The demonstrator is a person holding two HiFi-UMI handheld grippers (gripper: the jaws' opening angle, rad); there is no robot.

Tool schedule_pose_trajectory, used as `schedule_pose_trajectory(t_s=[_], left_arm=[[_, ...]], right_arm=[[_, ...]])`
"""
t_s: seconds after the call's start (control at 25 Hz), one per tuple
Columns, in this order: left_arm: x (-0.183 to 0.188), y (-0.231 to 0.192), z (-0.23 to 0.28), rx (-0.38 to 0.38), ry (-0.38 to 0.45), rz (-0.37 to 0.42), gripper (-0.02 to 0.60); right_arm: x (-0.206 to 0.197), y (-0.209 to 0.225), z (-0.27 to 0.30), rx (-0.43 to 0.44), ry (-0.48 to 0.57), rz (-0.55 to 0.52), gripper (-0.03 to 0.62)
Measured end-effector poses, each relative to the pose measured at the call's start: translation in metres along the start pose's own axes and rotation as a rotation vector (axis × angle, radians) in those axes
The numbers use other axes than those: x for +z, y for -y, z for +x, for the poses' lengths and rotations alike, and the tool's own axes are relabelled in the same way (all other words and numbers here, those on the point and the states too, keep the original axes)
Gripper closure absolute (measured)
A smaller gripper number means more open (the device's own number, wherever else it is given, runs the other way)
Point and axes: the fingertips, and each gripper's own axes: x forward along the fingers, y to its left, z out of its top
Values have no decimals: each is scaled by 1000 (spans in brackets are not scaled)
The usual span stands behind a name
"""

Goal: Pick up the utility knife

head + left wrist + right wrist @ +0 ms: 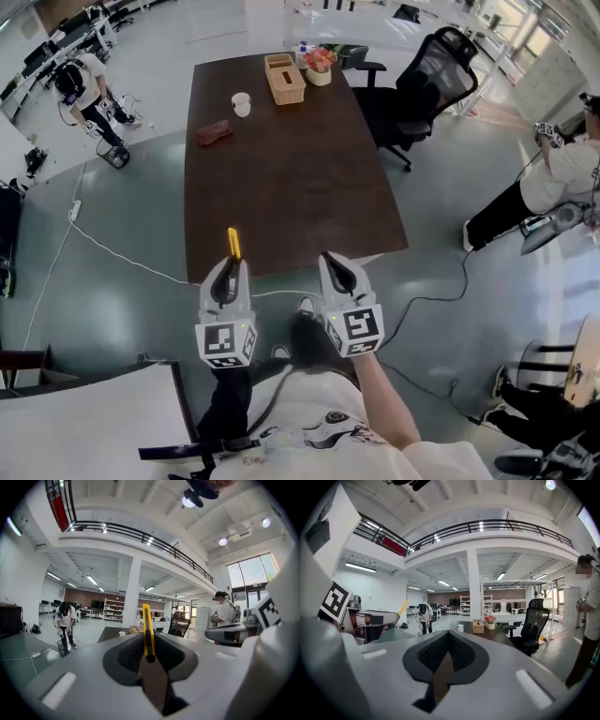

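Observation:
A yellow utility knife (233,244) sticks out forward from my left gripper (228,277), which is shut on it near the dark table's front edge. In the left gripper view the utility knife (147,632) stands upright between the closed jaws. My right gripper (339,274) is beside it, shut with nothing between its jaws. In the right gripper view the right gripper (446,639) is raised and level, and the knife (403,607) shows as a yellow sliver at the left.
The dark wooden table (291,178) carries a white cup (242,104), a reddish object (215,133), a wooden box (284,79) and a flower pot (319,66) at its far end. A black office chair (427,89) stands to the right. People stand at left and right; a white cable (103,246) crosses the floor.

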Motion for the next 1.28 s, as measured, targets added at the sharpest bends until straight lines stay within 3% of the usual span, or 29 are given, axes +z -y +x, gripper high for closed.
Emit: schedule_pose_trajectory(t_s=[0.36, 0.76, 1.0, 1.28], left_arm=[[-17, 14, -67, -13, -40, -36, 517], [-1, 43, -112, 18, 10, -28, 517], [11, 85, -158, 38, 50, -5, 517], [-3, 126, -221, 68, 24, 6, 517]], right_arm=[[-6, -48, -58, 15, -11, -18, 592], [4, -58, -105, 47, 48, -18, 592], [8, -57, -160, 58, 94, -23, 592], [-16, -53, -232, 54, 73, 11, 592]])
